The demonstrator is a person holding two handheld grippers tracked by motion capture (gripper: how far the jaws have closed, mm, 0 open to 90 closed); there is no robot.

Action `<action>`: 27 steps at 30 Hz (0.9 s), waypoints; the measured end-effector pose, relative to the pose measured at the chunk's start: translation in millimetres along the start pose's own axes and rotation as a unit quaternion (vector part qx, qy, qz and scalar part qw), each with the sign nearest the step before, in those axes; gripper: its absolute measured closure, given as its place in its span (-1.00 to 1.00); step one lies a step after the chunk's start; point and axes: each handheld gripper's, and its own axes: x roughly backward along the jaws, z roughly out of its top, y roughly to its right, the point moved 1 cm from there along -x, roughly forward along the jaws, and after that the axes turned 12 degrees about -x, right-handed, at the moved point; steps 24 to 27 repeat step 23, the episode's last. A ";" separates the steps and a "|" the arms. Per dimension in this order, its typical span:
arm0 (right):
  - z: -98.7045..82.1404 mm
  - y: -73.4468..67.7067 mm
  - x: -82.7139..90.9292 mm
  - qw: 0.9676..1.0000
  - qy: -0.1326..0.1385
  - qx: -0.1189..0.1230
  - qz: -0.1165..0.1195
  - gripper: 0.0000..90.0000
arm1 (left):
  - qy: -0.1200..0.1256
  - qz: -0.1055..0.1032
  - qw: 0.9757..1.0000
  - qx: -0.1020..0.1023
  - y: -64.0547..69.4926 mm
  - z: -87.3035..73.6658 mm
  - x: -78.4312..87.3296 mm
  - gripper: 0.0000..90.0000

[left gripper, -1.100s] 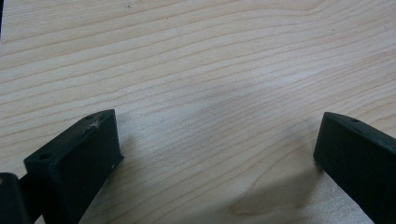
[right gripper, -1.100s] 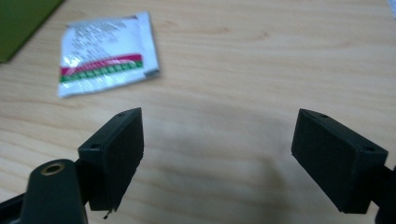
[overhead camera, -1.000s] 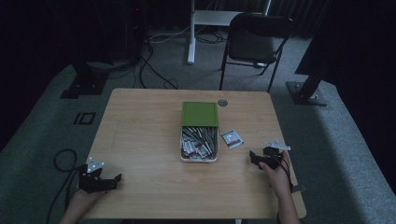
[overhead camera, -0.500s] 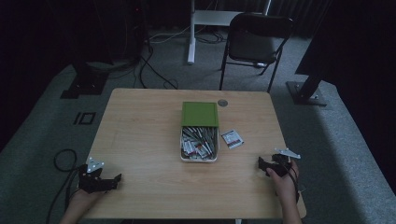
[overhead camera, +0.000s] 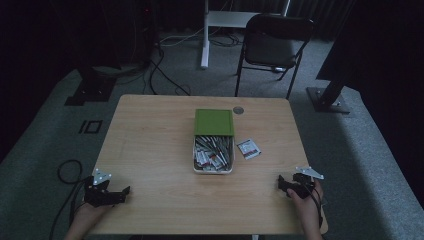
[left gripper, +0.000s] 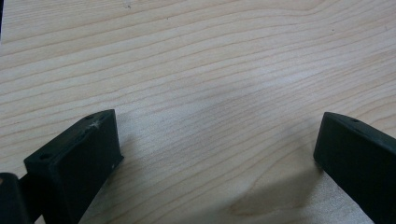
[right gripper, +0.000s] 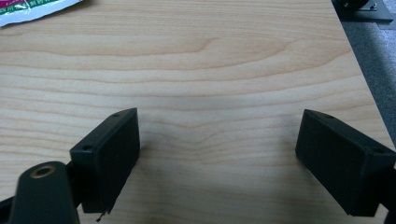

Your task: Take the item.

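Left gripper (overhead camera: pixel 106 191): low at the near-left corner of the pale wooden table (overhead camera: pixel 150 150), jaws spread wide, nothing between them.
Right gripper (overhead camera: pixel 296 186): near-right corner, jaws wide apart and empty, close to the table's right edge.
White open tray of sachets (overhead camera: pixel 213 155): mid-table, long axis running away from the person, green lid (overhead camera: pixel 214 121) at its far end.
Loose red-and-white sachet (overhead camera: pixel 248 148): just right of the tray; my guess, the right gripper's pick, lying forward and left of it.
Room: bare wood between, open approach.
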 end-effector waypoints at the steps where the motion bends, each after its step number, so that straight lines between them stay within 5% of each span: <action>1: -0.5 -0.5 0.4 1.000 0.001 0.000 -0.001 -0.69 | 0.000 0.000 1.000 0.000 0.0 0.0 0.0 -0.97; 27: -3.2 -2.6 2.2 1.000 -0.001 -0.002 -0.001 -0.72 | 0.001 0.000 1.000 0.000 0.1 -0.1 -0.1 -0.97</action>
